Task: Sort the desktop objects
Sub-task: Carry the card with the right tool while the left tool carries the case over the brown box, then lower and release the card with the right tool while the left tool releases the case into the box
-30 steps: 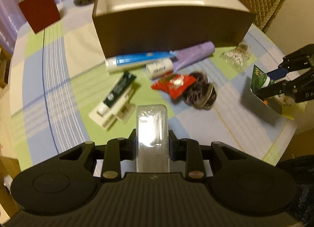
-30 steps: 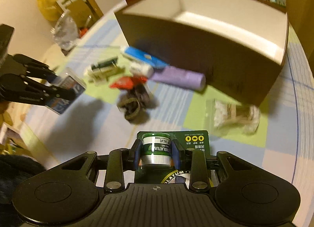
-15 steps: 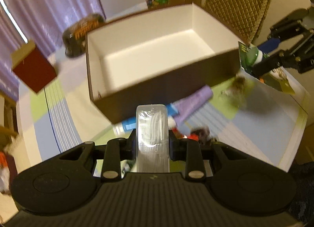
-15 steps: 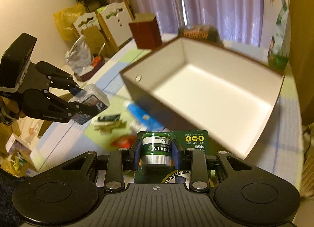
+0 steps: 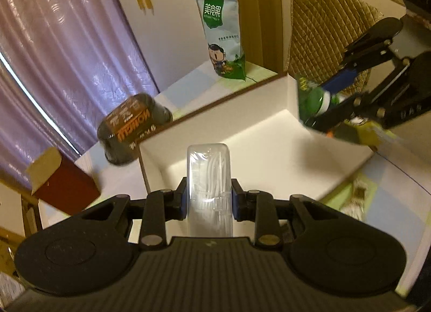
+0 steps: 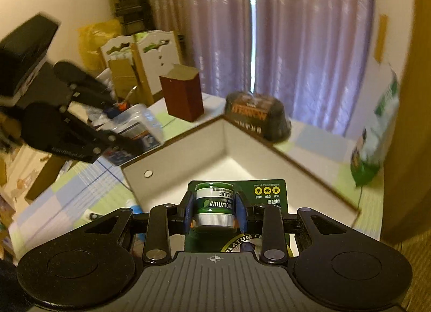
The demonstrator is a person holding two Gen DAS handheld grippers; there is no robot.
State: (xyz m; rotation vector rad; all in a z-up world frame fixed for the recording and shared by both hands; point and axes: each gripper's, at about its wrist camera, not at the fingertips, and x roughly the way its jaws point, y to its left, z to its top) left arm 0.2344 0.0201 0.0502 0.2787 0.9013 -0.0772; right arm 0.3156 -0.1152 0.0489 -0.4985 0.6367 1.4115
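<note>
My left gripper (image 5: 208, 198) is shut on a clear plastic case (image 5: 208, 177) of white floss picks, held above the near left wall of the open brown box (image 5: 269, 150) with a white inside. My right gripper (image 6: 214, 208) is shut on a green salve jar (image 6: 214, 203) on its green blister card (image 6: 266, 193), above the box (image 6: 229, 172). The left wrist view shows the right gripper (image 5: 334, 101) with the jar over the box's right corner. The right wrist view shows the left gripper (image 6: 134, 134) with the case at the box's left edge.
A checked cloth (image 5: 390, 198) covers the table. Behind the box stand a dark snack pack (image 5: 132, 126), a red-brown carton (image 5: 62, 185) and a tall white-green bag (image 5: 223, 34). A padded chair back (image 5: 326, 34) is at the right. Small items (image 5: 355, 198) lie right of the box.
Both grippers have risen and tilted up over the box with their objects held. The loose items on the table in front of the box have dropped out of view.
</note>
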